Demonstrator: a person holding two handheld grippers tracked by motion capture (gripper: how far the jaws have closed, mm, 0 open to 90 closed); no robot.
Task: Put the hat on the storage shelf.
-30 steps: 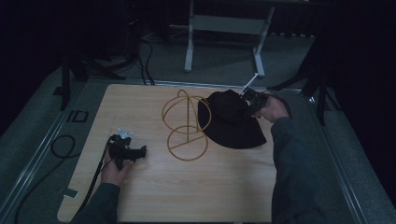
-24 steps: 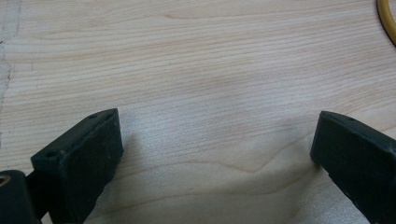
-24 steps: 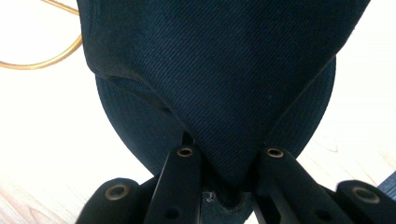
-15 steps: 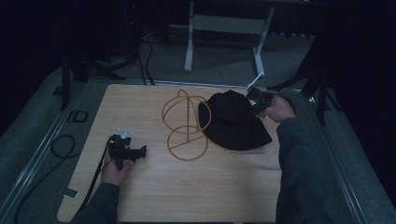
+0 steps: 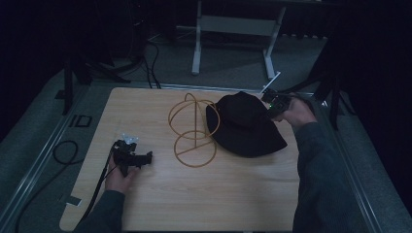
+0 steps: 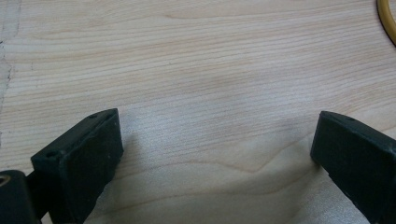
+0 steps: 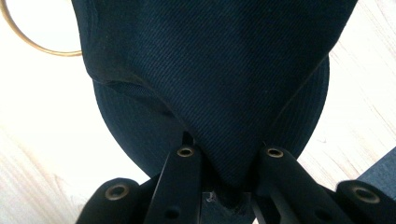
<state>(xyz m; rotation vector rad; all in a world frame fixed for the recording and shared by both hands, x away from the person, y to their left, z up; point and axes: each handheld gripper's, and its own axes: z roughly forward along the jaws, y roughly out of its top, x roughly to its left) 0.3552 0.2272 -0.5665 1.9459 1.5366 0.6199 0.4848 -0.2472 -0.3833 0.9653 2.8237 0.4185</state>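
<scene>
two grippers work over the wooden table (image 5: pixel 160 204). at the left, the left gripper (image 5: pixel 145 158) lies low on the bare wood, jaws spread wide with nothing between them. just right of it stands the gold wire stand (image 5: pixel 193 131), a ring base with looped hoops. next comes the black hat (image 5: pixel 245 124), its brim touching the stand. at the far right, the right gripper (image 5: pixel 270 103) is clamped tight on the hat's fabric, bunching it between the jaws.
</scene>
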